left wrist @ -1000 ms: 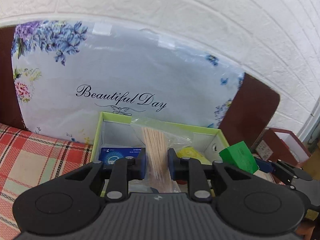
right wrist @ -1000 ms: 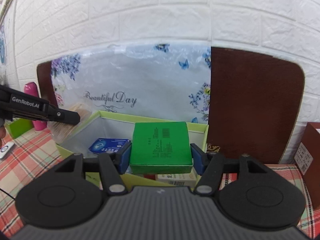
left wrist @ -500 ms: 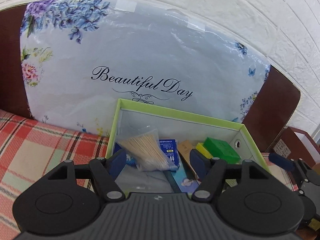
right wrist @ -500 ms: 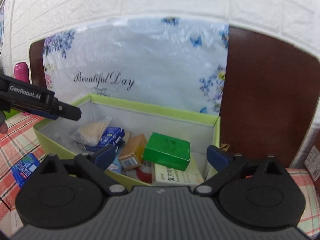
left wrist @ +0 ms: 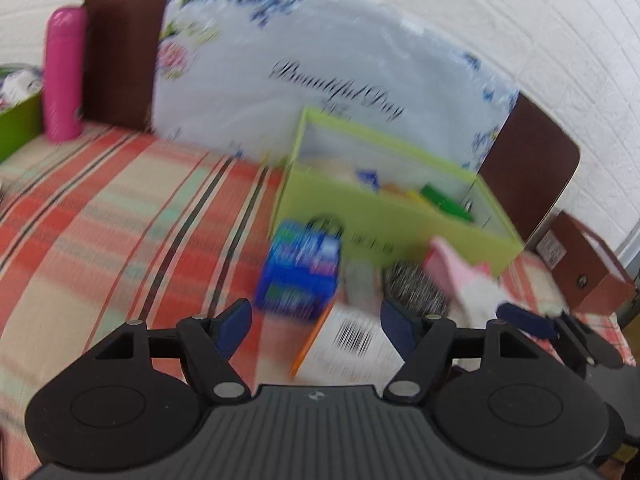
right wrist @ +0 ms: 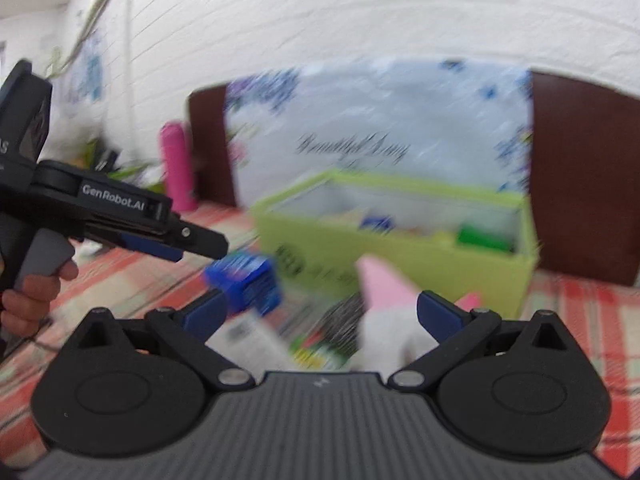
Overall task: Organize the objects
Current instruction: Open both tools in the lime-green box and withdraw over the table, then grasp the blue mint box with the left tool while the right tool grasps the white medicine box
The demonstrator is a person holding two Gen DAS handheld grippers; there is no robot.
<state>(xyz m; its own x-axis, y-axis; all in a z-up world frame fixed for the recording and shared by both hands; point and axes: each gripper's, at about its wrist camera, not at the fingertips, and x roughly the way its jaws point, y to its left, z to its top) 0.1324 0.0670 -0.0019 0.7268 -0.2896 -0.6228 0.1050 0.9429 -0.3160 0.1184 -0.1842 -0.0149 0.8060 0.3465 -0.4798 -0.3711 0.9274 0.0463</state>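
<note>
Both views were smeared by motion, so small details could not be read. With the green box point(left wrist: 384, 216) as the landmark: far to its left a pink bottle point(left wrist: 64, 76) stood upright by the brown board, next to a green bin point(left wrist: 16, 128) at the edge of the view. The checked cloth point(left wrist: 120, 216) covered the desk between them. Just in front of the green box's left corner lay a blue packet point(left wrist: 298, 272), and nearer the camera a white carton with a barcode point(left wrist: 352, 344). In front of the box's right half sat a dark round thing point(left wrist: 412, 284) and a pink and white soft item point(left wrist: 460, 276), touching or nearly so. Inside the box a green block point(left wrist: 444, 200) lay toward the right end among blurred blue and yellow items. Behind it leaned the floral "Beautiful Day" panel point(left wrist: 320, 60); to its right stood a brown box point(left wrist: 592, 268).

The left tongs point(left wrist: 316, 326) were spread wide and held nothing. The right tongs point(right wrist: 320, 314) were likewise wide apart and empty, above the clutter in front of the green box
</note>
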